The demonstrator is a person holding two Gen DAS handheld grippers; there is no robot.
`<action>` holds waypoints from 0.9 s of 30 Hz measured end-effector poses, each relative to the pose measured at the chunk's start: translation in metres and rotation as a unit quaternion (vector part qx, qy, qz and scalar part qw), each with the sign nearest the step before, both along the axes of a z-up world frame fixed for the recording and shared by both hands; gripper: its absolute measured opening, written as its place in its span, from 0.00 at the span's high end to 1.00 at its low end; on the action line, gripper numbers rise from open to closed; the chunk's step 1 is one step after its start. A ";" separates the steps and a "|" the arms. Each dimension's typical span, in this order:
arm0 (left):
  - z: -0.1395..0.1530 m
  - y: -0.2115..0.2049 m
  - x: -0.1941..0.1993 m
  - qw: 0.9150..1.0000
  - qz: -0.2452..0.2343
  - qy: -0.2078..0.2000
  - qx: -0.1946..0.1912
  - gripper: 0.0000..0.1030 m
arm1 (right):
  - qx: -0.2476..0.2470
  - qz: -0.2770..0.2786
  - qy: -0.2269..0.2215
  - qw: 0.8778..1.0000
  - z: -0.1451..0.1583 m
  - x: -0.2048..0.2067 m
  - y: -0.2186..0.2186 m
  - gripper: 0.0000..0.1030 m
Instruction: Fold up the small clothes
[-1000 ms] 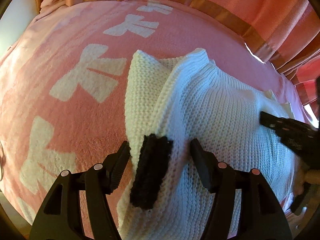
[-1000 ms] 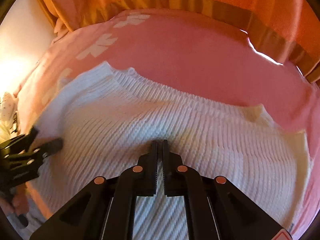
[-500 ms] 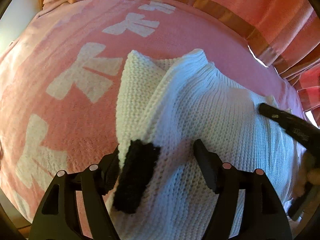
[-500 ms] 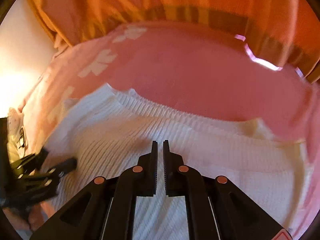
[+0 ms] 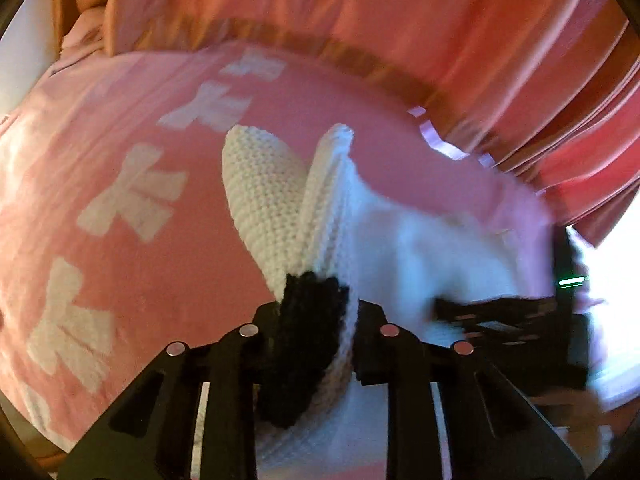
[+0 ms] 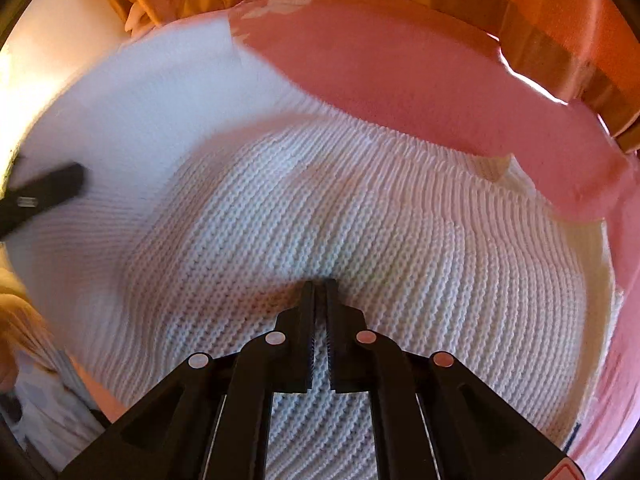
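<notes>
A white knit sweater (image 6: 360, 216) with a black fuzzy patch (image 5: 308, 340) lies on a pink blanket (image 5: 120, 160). My left gripper (image 5: 316, 320) is shut on the sweater's left edge at the black patch and holds that edge lifted, so the fabric stands up in a fold (image 5: 324, 200). My right gripper (image 6: 319, 286) is shut, its tips pressed on the sweater's middle. The right gripper shows blurred at the right of the left wrist view (image 5: 500, 320). The left gripper shows at the left edge of the right wrist view (image 6: 40, 196).
The pink blanket has white bow shapes (image 5: 132, 196) on its left half. Orange-red curtains (image 5: 440, 32) hang behind the bed's far edge. A bright window area (image 5: 616, 280) is at the right.
My left gripper has closed on the sweater's edge at the black patch and lifted it up and to the right. The right gripper has stayed pressed on the sweater.
</notes>
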State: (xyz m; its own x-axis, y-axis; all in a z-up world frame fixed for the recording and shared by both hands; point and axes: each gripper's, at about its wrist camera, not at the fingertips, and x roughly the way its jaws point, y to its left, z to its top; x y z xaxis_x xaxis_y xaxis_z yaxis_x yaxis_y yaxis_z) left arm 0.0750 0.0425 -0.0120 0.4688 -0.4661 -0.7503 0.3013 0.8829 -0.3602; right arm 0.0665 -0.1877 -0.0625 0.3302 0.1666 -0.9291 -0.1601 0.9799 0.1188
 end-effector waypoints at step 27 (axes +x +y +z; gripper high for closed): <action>-0.026 -0.261 -0.086 0.994 -0.101 0.043 -0.011 0.58 | 0.203 -0.215 -0.042 0.954 0.029 -0.089 -0.254 0.72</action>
